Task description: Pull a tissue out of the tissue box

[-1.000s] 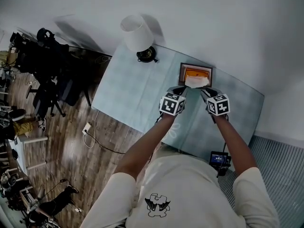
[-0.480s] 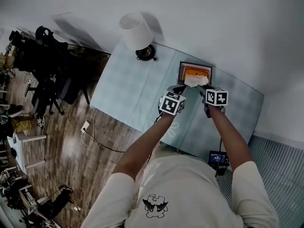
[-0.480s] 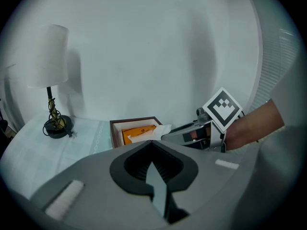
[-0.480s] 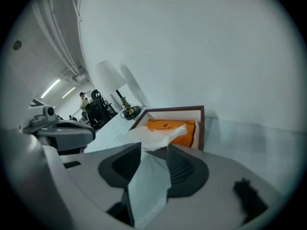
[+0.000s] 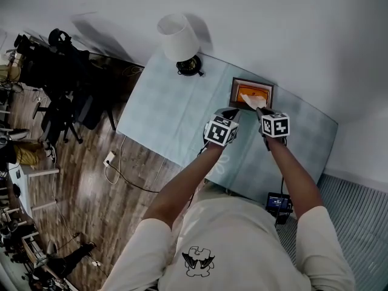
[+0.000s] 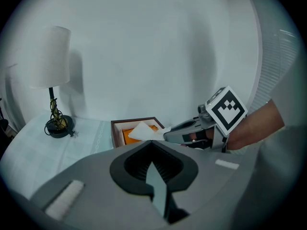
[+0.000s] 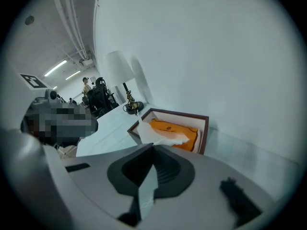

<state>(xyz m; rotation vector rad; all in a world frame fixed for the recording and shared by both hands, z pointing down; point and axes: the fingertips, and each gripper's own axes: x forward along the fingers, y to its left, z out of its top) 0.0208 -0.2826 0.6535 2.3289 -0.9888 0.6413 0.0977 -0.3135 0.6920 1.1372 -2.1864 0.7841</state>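
A dark wooden tissue box [image 5: 251, 82] with an orange pack inside stands on the pale table near the wall. A white tissue [image 5: 247, 101] sticks out of it toward me. My right gripper [image 5: 259, 110] has just closed its jaws. They pinch the tissue's near corner, as seen in the left gripper view [image 6: 168, 135] and the right gripper view [image 7: 153, 147]. The tissue [image 7: 165, 137] runs from the box [image 7: 204, 128] to the jaw tips. My left gripper [image 5: 230, 113] hovers just left of the box, shut on nothing [image 6: 152, 143].
A white-shaded lamp [image 5: 179, 38] on a dark base stands at the table's far left corner. The table [image 5: 170, 114] ends at the wall behind the box. Chairs and gear crowd the wooden floor at left. A small black device [image 5: 280, 202] lies at the table's near edge.
The right gripper shifted slightly left toward the box, rolled a little, and its jaws shut on the tissue's corner. The left gripper stayed in place.
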